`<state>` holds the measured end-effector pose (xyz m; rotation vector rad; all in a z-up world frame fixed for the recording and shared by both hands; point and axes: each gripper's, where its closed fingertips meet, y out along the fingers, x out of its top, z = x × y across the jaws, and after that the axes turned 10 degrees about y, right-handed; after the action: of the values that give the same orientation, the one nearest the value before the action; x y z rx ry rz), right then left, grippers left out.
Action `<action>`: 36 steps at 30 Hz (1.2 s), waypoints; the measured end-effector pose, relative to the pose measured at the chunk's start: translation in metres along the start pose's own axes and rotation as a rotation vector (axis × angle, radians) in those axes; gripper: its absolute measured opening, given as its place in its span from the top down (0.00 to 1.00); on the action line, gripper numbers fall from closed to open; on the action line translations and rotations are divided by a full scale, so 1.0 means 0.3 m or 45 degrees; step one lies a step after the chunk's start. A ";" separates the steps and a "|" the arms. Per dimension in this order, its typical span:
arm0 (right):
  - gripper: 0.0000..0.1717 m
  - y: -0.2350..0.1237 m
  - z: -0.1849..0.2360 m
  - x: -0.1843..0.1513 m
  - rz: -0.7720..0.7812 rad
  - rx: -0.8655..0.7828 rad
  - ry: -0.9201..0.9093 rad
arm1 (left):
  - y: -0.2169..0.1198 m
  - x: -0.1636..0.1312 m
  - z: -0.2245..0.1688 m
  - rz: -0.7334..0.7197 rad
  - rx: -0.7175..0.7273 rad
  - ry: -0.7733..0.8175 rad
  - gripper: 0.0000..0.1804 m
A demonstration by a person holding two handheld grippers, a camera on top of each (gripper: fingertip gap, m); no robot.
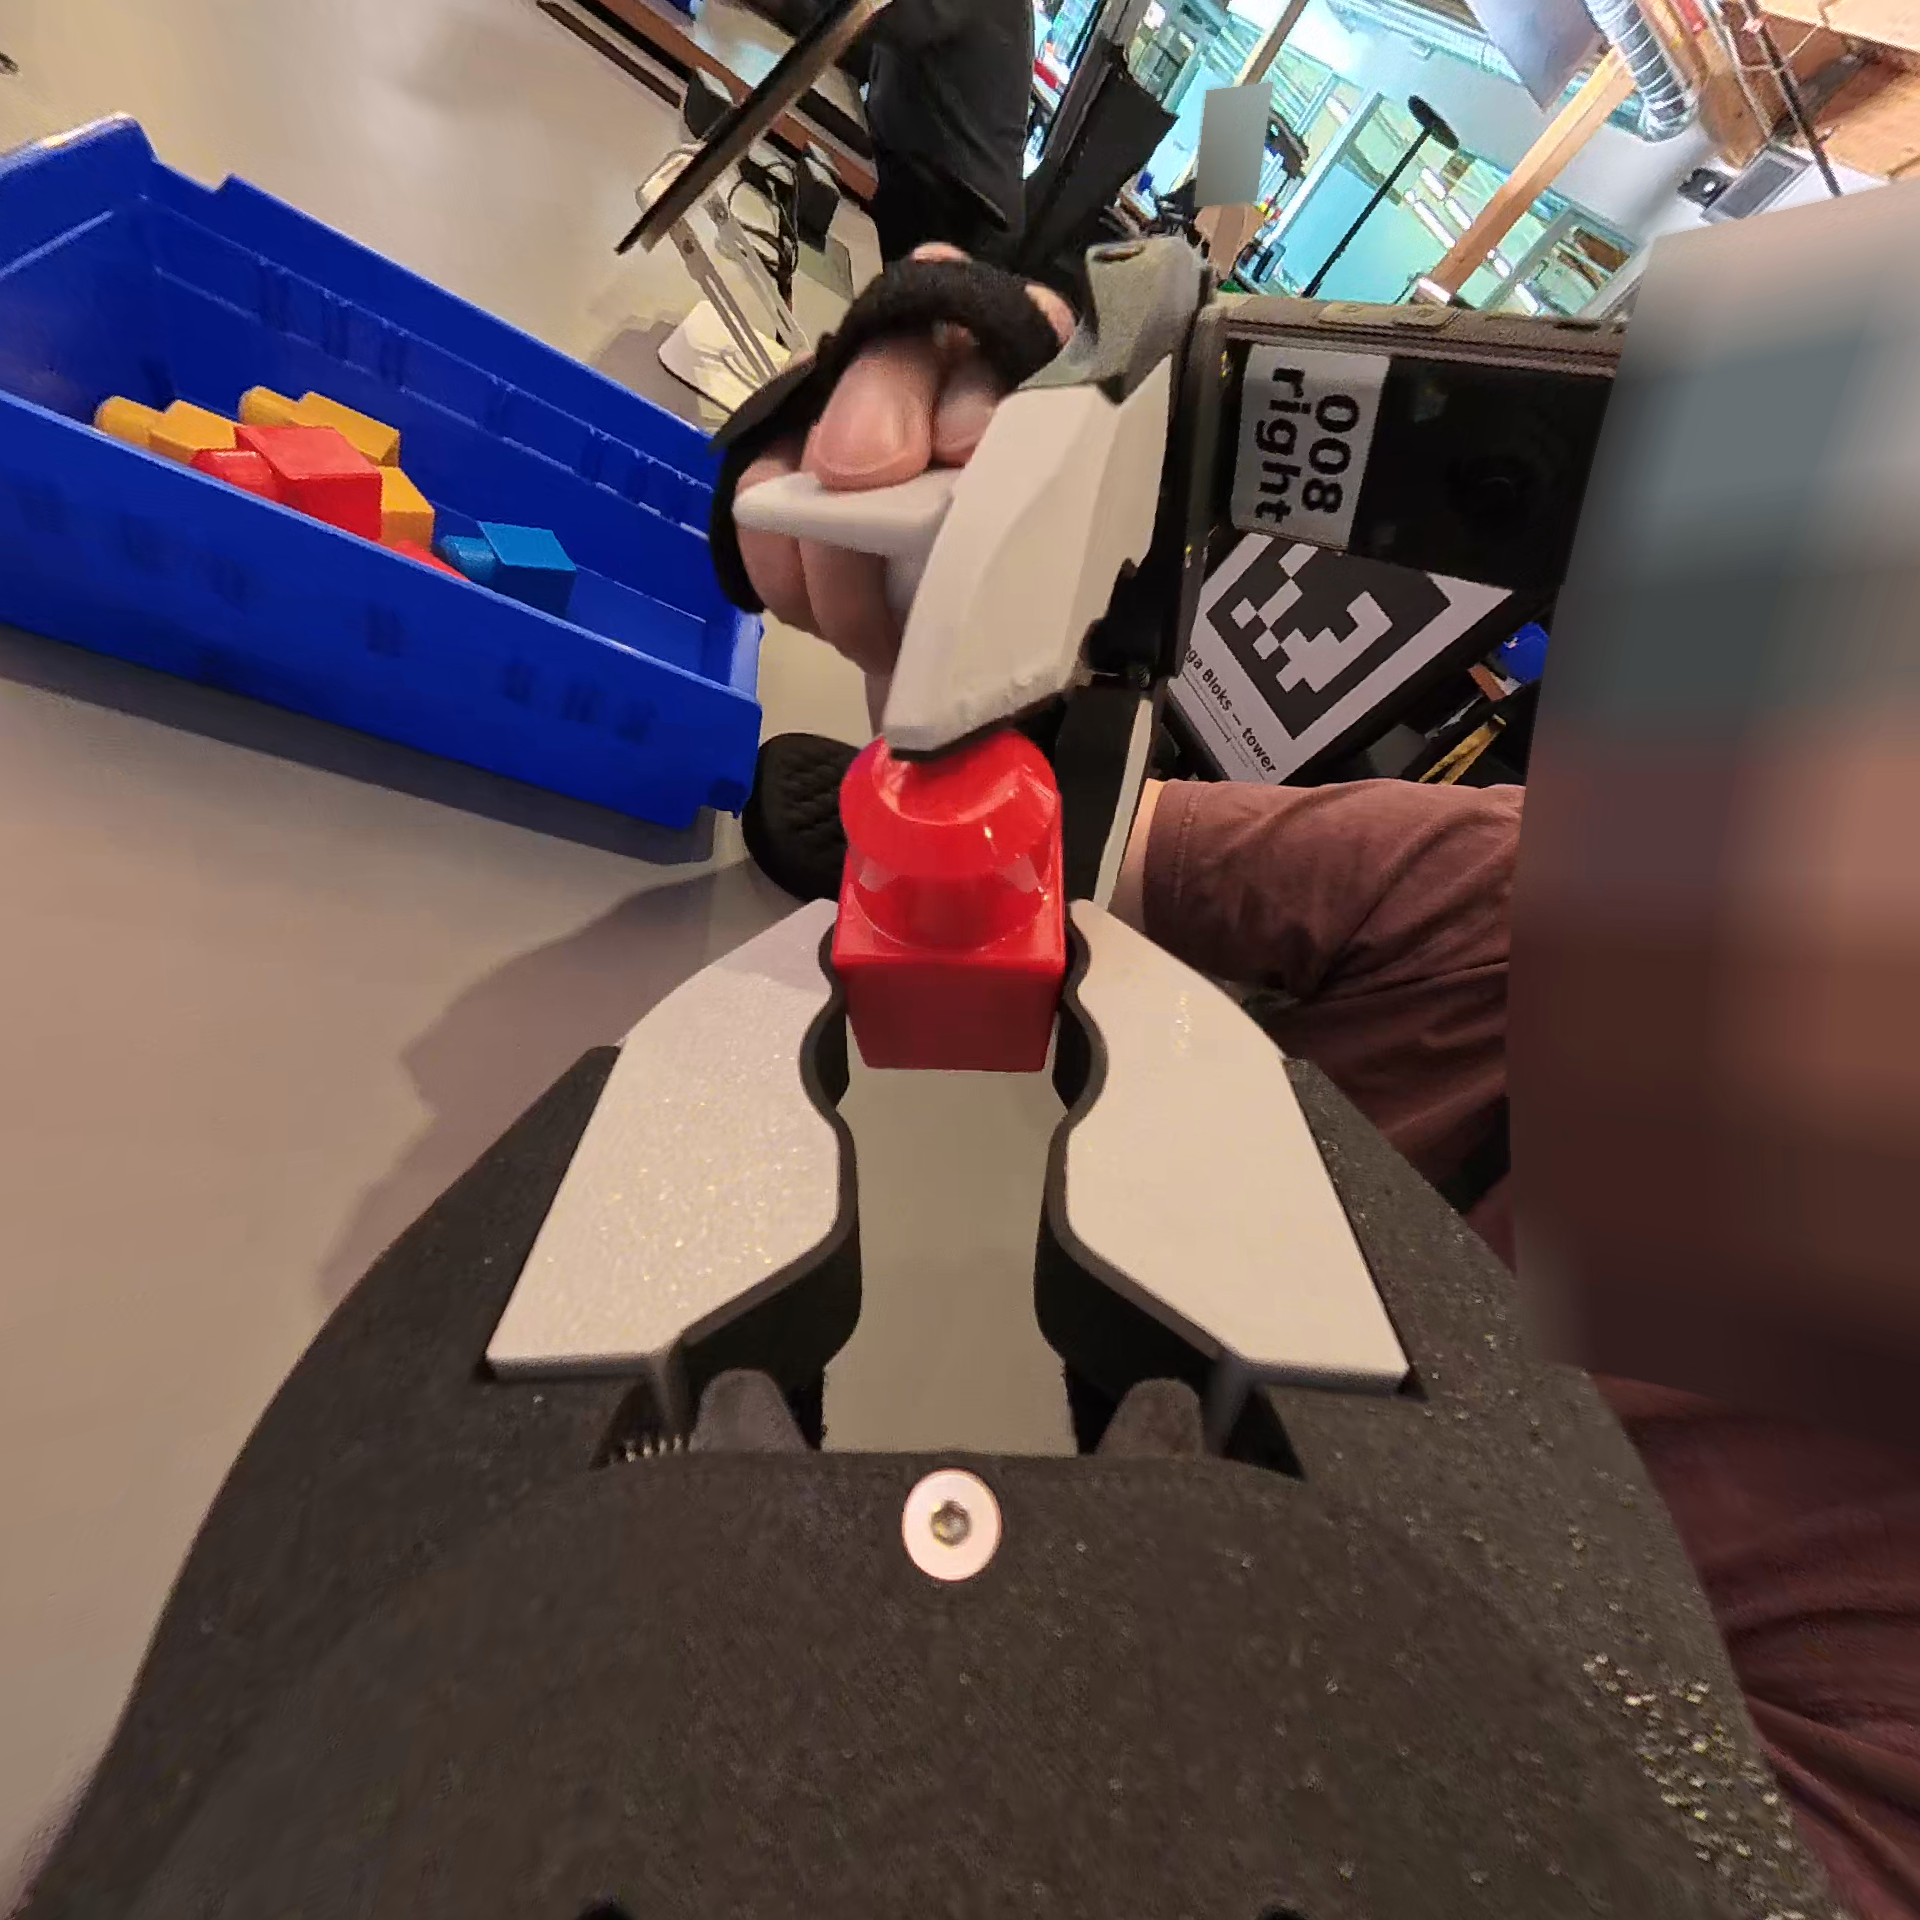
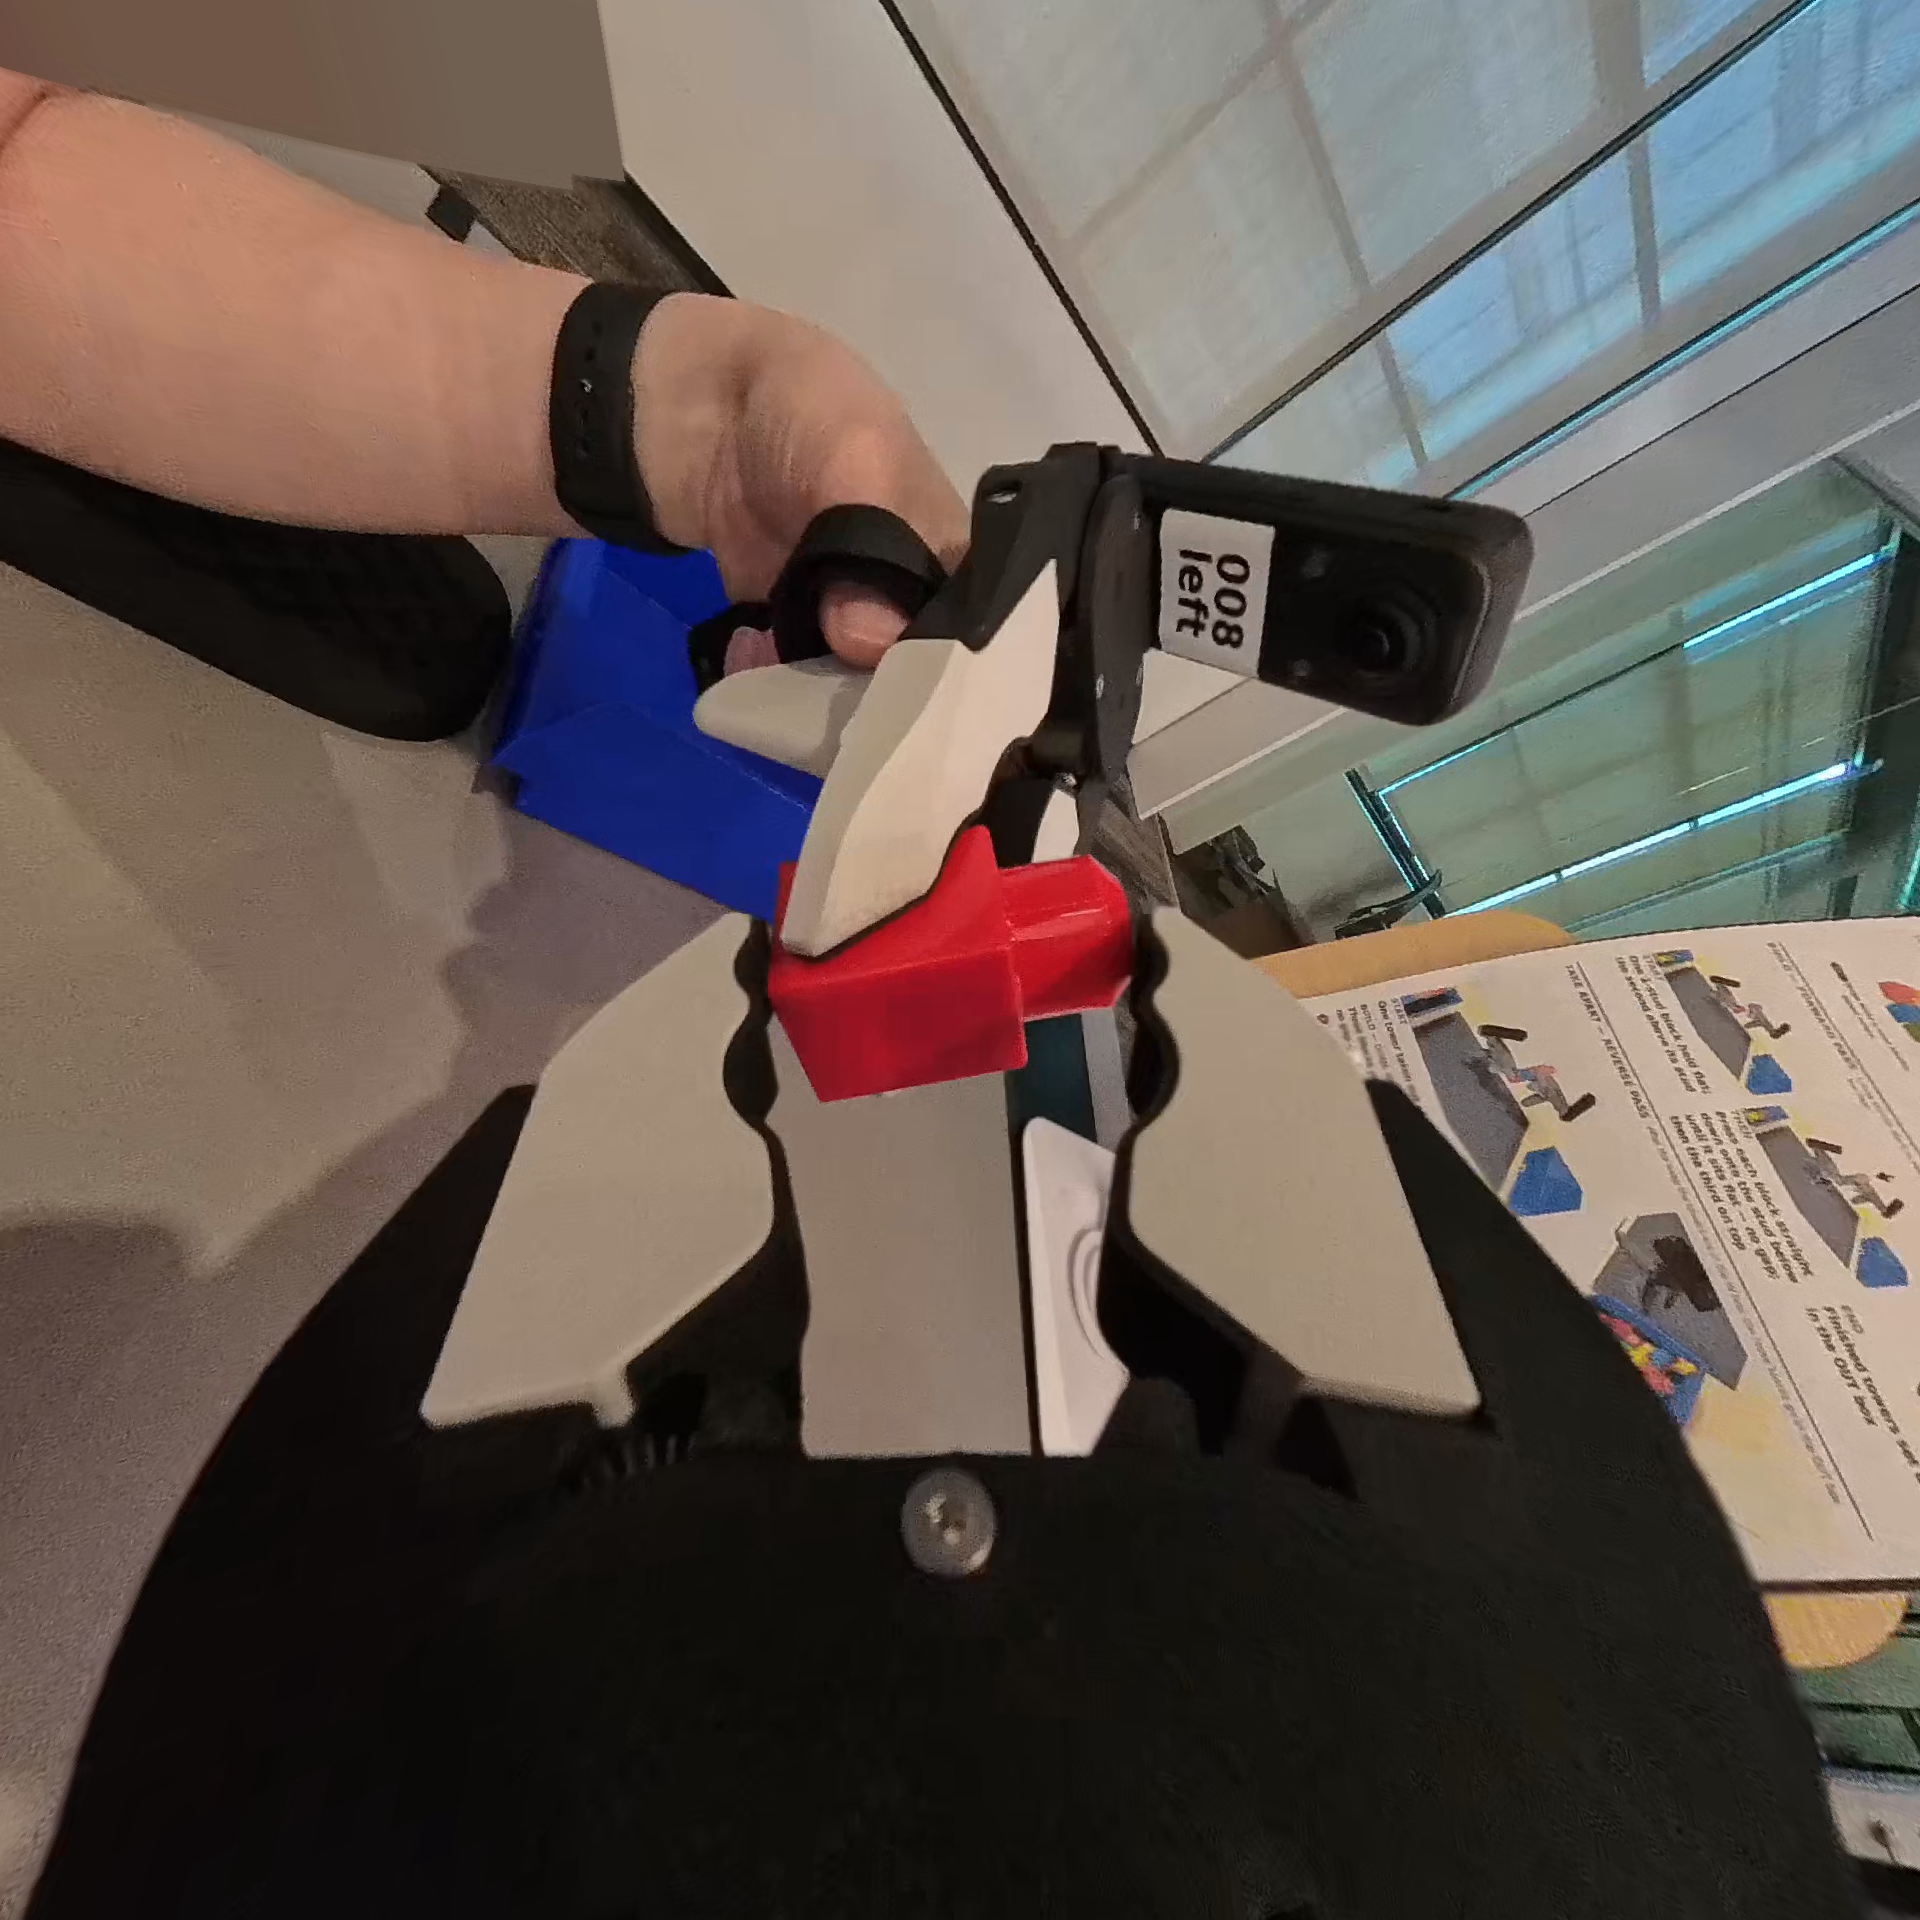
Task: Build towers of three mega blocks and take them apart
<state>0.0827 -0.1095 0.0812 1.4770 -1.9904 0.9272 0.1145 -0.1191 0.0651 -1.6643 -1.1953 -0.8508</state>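
Left gripper (image 1: 948, 997) pinches 1 red block (image 1: 948, 987) clear of the table while the right gripper (image 2: 951, 997) brackets it end to end.

Nearest, in the left wrist view, the left gripper's 2 grey fingers (image 1: 727, 1122) press on opposite sides of the red block, its round stud pointing away from the camera. Just past the block, 1 fingertip of the right gripper meets the stud's top. In the right wrist view the block lies crosswise between the right gripper's spread fingers (image 2: 644, 1143), base at 1 pad, stud end at the other; whether those pads press cannot be told. Beyond the block, to its left in the left wrist view, a blue bin (image 1: 436, 675) on the grey table (image 1: 260, 987) holds red, yellow and blue blocks (image 1: 312, 468). Right of the block in the right wrist view lies an instruction sheet (image 2: 1662, 1195).
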 end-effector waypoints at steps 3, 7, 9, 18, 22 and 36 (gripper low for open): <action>0.61 -0.089 -0.082 -0.030 0.089 -0.113 -0.024 | -0.030 0.059 -0.020 -0.138 -0.038 -0.019 0.74; 0.61 -0.384 -0.318 -0.381 0.446 -0.403 0.427 | -0.161 0.084 0.016 -0.198 0.173 0.031 0.66; 0.61 -0.515 -0.351 -0.676 0.711 -0.504 0.737 | -0.238 0.085 0.046 -0.205 0.343 0.058 0.66; 0.60 -0.493 -0.202 -1.156 1.153 -0.347 0.899 | -0.450 0.052 0.071 -0.173 0.720 0.088 0.66; 0.59 -0.507 -0.275 -1.091 0.987 -0.466 0.901 | -0.637 -0.042 0.127 -0.067 1.090 -0.006 0.66; 0.59 -0.551 -0.375 -0.841 0.691 -0.557 0.829 | -1.040 -0.496 0.150 0.473 1.767 -0.591 0.69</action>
<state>0.3137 0.1027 0.0093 0.3238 -1.9198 0.9350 -0.2260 -0.0850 -0.0007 -0.8064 -1.2198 0.6012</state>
